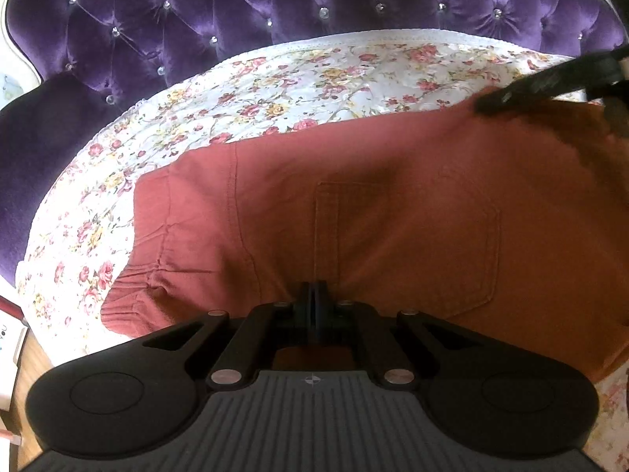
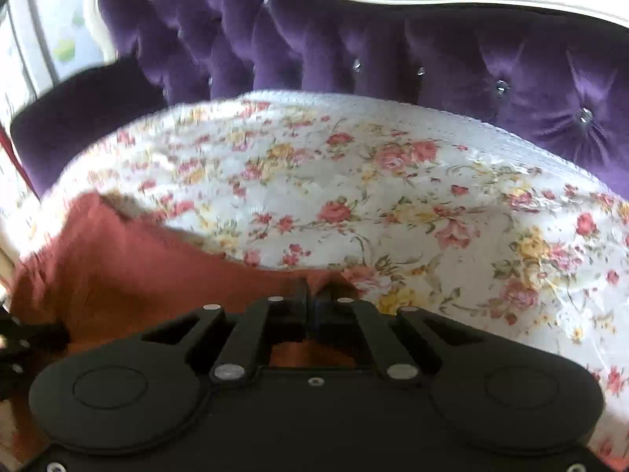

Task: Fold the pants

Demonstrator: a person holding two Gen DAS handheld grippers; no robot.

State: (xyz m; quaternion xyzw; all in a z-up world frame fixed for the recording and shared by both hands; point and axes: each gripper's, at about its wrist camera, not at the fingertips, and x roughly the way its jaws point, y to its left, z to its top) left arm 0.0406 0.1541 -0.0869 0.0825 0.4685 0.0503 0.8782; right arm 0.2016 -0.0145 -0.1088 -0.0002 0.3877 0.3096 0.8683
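Observation:
Rust-red pants (image 1: 373,212) lie on a floral bedspread (image 1: 275,90), back pocket up, with the ribbed waistband at the lower left. My left gripper (image 1: 313,295) is shut on the pants' near edge. My right gripper (image 2: 313,295) is shut on a far edge of the pants (image 2: 137,271), pinching a small raised fold. In the left wrist view the right gripper (image 1: 495,103) reaches in from the upper right onto the cloth. The left gripper's body (image 2: 23,338) shows at the left edge of the right wrist view.
A purple tufted headboard (image 1: 275,4) with a white frame stands behind the bed (image 2: 393,181). A dark purple cushion (image 1: 35,149) sits at the left. Books or boxes (image 1: 10,354) lie on the floor at the lower left.

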